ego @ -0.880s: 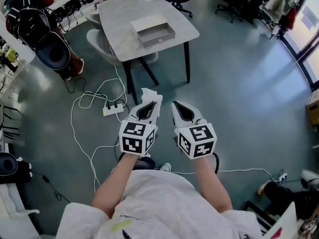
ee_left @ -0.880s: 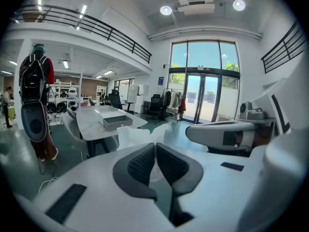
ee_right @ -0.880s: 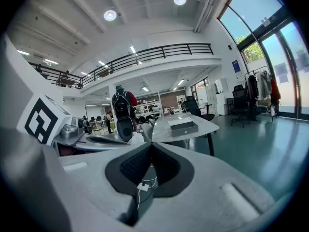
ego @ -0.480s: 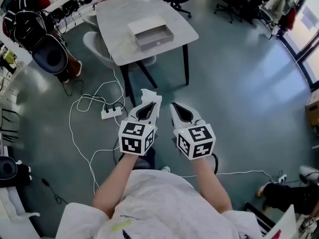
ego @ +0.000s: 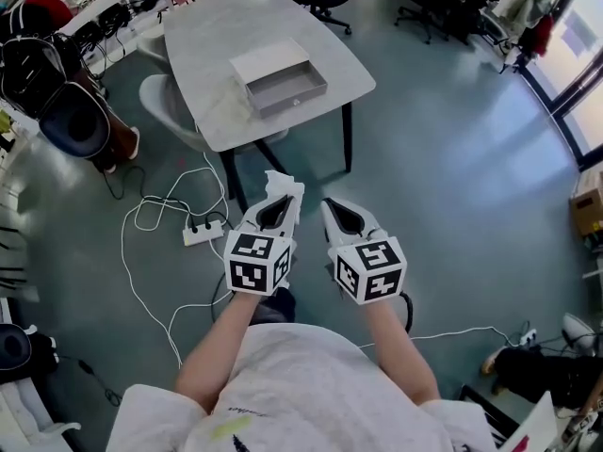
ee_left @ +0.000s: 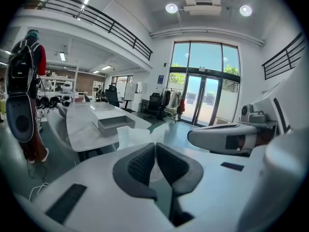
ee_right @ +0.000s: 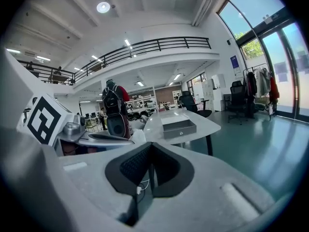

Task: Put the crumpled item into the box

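1. Crumpled white paper (ego: 283, 184) sticks out past the tip of the left gripper (ego: 280, 205). It is held in the air over the floor, well short of the table (ego: 212, 83).
2. The left gripper's dark ribbed pads (ee_left: 140, 163) are pinched on the paper. In the left gripper view its bunched end (ee_left: 134, 136) rises just beyond them.
3. The right gripper (ego: 332, 207) is just beside the left one, at about the same height. In the right gripper view its jaws are pressed together with nothing between them.
4. An open grey box (ego: 285, 88) sits on the grey table near the edge facing the person, well apart from both grippers.
5. A white power strip (ego: 202, 233) with looping white cables (ego: 141, 217) lies on the floor near the table's legs.
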A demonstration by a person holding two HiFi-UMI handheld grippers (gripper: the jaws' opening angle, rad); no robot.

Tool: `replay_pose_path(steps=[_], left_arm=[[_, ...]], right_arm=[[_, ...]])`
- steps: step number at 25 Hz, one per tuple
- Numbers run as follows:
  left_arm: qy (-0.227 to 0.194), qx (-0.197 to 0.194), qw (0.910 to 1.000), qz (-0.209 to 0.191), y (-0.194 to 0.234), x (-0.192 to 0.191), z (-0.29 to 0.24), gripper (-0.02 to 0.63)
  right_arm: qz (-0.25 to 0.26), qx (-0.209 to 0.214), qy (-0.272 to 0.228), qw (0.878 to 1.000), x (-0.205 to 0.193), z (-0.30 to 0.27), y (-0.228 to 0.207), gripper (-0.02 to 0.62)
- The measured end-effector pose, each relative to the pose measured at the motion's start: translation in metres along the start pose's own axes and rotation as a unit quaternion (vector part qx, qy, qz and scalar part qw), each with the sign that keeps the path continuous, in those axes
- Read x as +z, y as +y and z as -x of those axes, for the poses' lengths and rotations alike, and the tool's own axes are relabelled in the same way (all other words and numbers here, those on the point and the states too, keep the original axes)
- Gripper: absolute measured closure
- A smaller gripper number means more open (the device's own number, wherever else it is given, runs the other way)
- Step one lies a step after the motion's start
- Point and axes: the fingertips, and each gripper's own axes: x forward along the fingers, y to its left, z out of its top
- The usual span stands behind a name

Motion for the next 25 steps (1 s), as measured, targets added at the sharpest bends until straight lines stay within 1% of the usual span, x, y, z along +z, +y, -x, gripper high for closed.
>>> replay_pose_path(steps=[8, 18, 21, 25], left_arm=[[0.003, -0.015, 0.9998, 0.016, 0.057, 0.028, -0.039, 0.587], [-0.007, -0.017, 0.9996, 0.023, 0.124, 0.063, -0.072, 0.588], [-0.009, -0.019, 0.9995, 0.023, 0.138, 0.072, -0.081, 0.588], [-0.005, -0.024, 0.9995, 0.021, 0.146, 0.076, -0.093, 0.587]], right_arm=[[0.007, -0.011, 0.017, 1.0, 0.027, -0.068, -0.009, 0.591], [0.021, -0.012, 0.013, 1.0, 0.066, -0.144, -0.009, 0.591], [0.023, -0.015, 0.01, 1.0, 0.075, -0.158, -0.011, 0.591], [0.02, -0.018, 0.01, 1.0, 0.078, -0.17, -0.018, 0.591]])
